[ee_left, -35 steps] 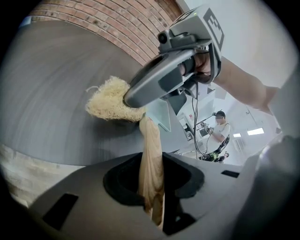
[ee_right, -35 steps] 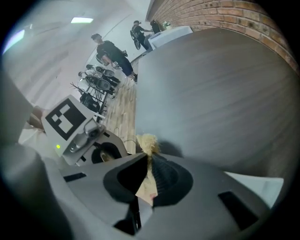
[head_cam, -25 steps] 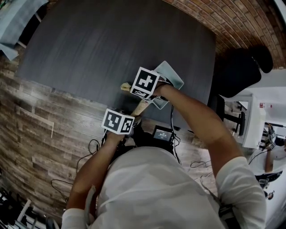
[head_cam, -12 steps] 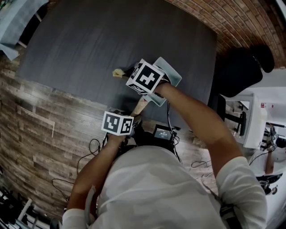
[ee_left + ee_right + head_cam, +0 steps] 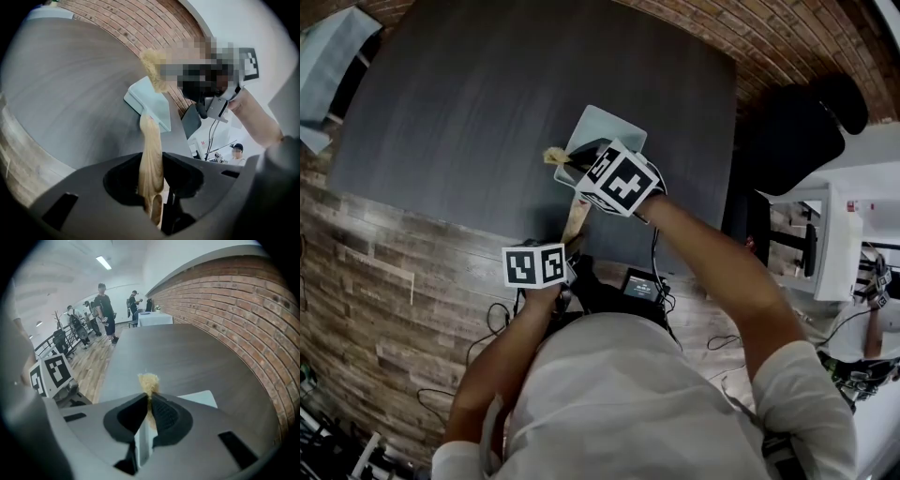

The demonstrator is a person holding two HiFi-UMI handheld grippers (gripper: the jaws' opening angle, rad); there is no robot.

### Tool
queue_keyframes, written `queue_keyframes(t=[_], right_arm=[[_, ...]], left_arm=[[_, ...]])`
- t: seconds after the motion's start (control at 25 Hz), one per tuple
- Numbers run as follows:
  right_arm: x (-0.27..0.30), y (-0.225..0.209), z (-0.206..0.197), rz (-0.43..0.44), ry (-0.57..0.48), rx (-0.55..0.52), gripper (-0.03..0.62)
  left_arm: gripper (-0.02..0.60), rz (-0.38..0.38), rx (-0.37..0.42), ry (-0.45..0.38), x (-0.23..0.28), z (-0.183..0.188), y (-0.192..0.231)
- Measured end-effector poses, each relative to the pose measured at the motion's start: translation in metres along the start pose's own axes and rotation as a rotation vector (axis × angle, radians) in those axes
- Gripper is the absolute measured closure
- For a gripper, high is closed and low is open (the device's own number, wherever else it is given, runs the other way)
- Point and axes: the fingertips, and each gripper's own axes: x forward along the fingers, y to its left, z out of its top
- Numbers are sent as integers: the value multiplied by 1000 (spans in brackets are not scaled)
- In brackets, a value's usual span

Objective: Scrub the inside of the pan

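A pale blue-green square pan (image 5: 602, 132) lies on the dark grey table (image 5: 469, 103), its wooden handle (image 5: 575, 219) pointing toward me. My left gripper (image 5: 568, 251) is shut on that handle (image 5: 151, 159), with the pan (image 5: 152, 104) just beyond the jaws. My right gripper (image 5: 572, 161) hangs over the pan's left rim, shut on a yellow fibrous scrubber (image 5: 552, 155). The scrubber's tuft (image 5: 148, 381) sticks out past the right gripper (image 5: 149, 401), and a corner of the pan (image 5: 201, 398) shows below it. From the left gripper the scrubber (image 5: 152, 67) appears above the pan.
A black chair (image 5: 797, 131) and white equipment (image 5: 836, 246) stand to the right of the table. A small device with cables (image 5: 639, 284) lies on the wood floor by my body. A brick wall (image 5: 243, 310) borders the table's far side. Several people (image 5: 104, 305) stand far off.
The pan has swung left and away from me, its handle now lying more lengthwise. My right gripper, scrubber in its jaws, has lifted and now hangs over the pan.
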Motion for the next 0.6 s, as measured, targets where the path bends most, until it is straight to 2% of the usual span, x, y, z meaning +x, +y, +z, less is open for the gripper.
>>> queue_keyframes(t=[0.24, 0.4, 0.6], right_arm=[[-26, -24, -27, -25, -37, 44, 557], [-41, -37, -41, -32, -73, 74, 557], [-53, -55, -62, -33, -110, 121, 557]], left_arm=[[465, 23, -47, -30, 18, 7, -11], [457, 29, -24, -54, 21, 11, -17], [353, 13, 18, -89, 19, 19, -29]])
